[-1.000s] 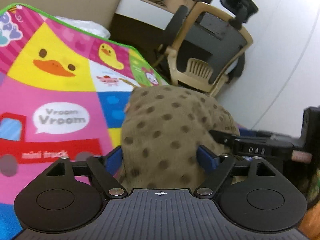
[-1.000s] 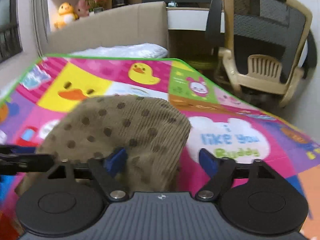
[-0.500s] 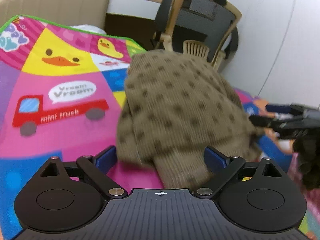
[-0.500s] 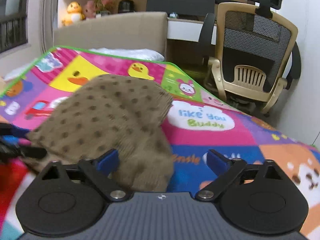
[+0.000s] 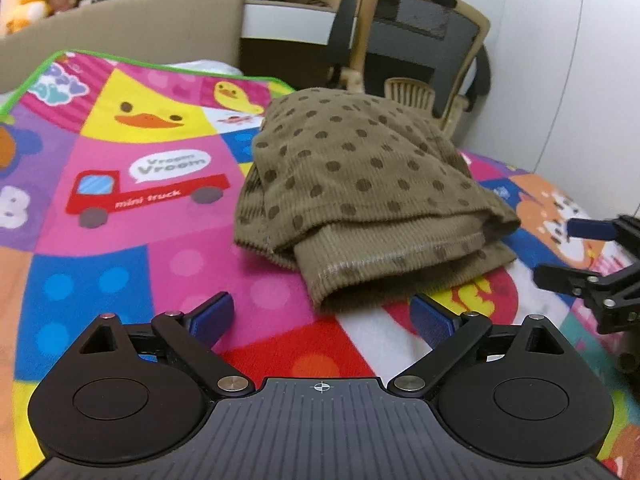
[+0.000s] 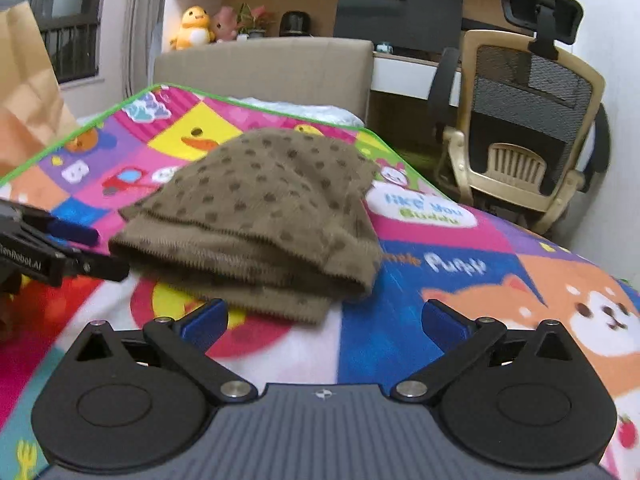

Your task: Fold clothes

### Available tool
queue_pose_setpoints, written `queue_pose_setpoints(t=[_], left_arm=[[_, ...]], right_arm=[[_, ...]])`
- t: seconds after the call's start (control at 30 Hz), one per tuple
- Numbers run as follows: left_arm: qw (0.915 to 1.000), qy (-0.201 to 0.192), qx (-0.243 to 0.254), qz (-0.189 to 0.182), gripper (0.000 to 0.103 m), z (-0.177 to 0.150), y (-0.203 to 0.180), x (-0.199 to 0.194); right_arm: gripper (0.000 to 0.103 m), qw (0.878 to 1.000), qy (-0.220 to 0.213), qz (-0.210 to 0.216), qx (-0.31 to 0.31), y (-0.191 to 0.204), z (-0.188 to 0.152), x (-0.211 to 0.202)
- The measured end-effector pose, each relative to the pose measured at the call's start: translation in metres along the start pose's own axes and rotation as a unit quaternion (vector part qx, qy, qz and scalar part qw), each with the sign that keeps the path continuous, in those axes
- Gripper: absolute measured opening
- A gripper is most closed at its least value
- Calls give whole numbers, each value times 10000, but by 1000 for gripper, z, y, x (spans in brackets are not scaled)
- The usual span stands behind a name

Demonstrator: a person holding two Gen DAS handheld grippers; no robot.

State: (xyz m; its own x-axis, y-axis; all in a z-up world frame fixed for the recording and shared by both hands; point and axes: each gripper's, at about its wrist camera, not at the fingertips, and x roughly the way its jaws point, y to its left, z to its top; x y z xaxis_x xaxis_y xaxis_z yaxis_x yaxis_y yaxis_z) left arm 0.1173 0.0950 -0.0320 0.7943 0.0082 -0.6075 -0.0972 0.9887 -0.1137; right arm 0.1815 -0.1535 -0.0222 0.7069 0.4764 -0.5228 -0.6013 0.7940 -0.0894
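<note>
A brown corduroy garment with dark dots (image 5: 360, 184) lies folded in a loose stack on the colourful cartoon mat (image 5: 120, 208); the right wrist view shows the same garment (image 6: 264, 216). My left gripper (image 5: 320, 320) stands open just short of its near hem, nothing between the blue pads. My right gripper (image 6: 324, 322) is also open, apart from the garment's front edge. The right gripper (image 5: 592, 256) shows at the right edge of the left wrist view, and the left gripper (image 6: 52, 248) at the left edge of the right wrist view.
The mat (image 6: 480, 264) covers a bed with a beige headboard (image 6: 260, 68). An office chair (image 6: 520, 120) stands past the bed's far right corner, by a desk. A brown paper bag (image 6: 24, 92) stands at the left. A white wall (image 5: 580, 60) runs along the right.
Both grippers have let go of the garment and drawn back toward me. The cloth, lifted and carried over earlier, now lies folded on the mat.
</note>
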Motion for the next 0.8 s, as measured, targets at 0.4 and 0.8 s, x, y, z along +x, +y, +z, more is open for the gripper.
queue_pose_setpoints(t=[0.4, 0.8], left_arm=[[9945, -419, 732, 619, 103, -19, -64, -15], [9964, -380, 332, 677, 103, -18, -52, -15]], right_arm=[[103, 9993, 19, -382, 23, -2, -17, -7], [103, 9982, -261, -413, 344, -12, -18, -15]])
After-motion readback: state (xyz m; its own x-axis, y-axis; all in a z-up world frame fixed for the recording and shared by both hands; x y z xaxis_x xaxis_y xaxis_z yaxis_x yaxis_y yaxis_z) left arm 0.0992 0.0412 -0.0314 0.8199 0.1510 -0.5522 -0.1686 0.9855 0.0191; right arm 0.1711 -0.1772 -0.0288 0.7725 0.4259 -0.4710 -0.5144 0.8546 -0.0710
